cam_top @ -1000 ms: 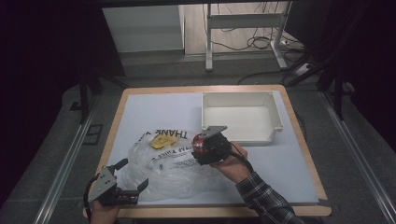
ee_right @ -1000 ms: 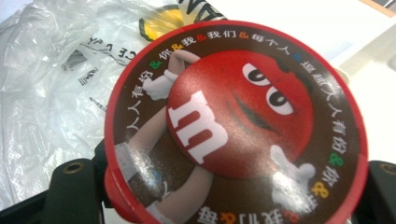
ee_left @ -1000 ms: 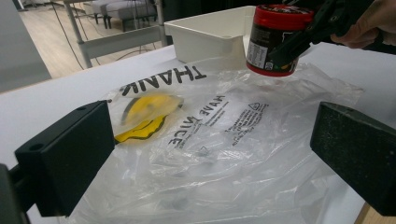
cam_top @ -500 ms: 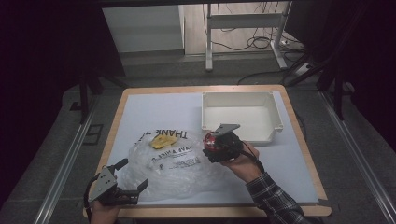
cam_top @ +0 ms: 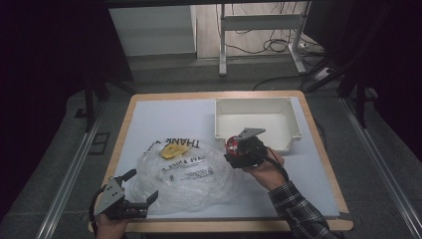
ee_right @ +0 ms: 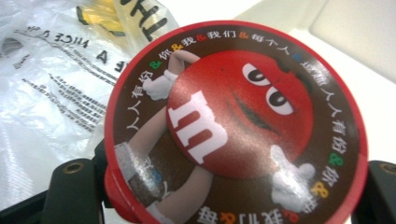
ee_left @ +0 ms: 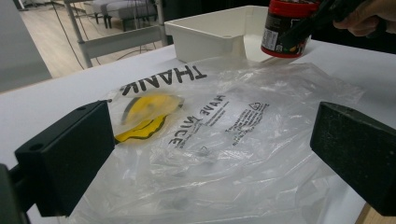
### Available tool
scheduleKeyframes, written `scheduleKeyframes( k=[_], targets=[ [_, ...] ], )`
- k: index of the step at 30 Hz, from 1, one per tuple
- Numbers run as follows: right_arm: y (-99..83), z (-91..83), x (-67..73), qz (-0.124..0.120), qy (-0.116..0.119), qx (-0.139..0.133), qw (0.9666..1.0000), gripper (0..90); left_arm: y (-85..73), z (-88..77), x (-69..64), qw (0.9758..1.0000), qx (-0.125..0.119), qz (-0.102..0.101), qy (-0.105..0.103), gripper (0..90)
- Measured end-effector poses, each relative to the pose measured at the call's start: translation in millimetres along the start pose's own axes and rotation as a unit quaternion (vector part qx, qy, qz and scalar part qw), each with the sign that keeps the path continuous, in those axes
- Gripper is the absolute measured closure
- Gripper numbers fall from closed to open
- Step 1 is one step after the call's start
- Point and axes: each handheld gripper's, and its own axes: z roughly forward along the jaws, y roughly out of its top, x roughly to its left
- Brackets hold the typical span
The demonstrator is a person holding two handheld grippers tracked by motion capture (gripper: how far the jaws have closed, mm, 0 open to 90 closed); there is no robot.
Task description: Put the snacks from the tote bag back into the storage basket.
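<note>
High view: white table [cam_top: 164, 119] with wooden edging, dark floor on all sides. White bin [cam_top: 256, 122] sits at the far right corner area, its near wall just beyond the right gripper [cam_top: 238, 149]. Clear plastic bag [cam_top: 186, 174] lies crumpled across the near-centre of the table, printed text and a yellow patch on its far part; bare table surface to the far left and along the right edge. Right gripper is clamped on a red-lidded candy jar [cam_top: 232, 145], held above the table between bag and bin; right hand [cam_top: 263, 167] comes in from the near right, checked sleeve behind it. Left gripper [cam_top: 132, 191] rests at the near left edge, jaws spread wide, pointing toward the bag, nothing between them.
</note>
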Motion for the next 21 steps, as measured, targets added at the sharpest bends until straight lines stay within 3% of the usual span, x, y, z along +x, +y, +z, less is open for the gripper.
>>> scheduleKeyframes(
  k=[21],
  targets=[
    [5.6,10.2,-26.4,0.002,-0.001,-0.004,1.0000,26.1,0.0,-0.7,0.5,1.0000,-0.001,-0.001,0.001,0.0]
  ],
)
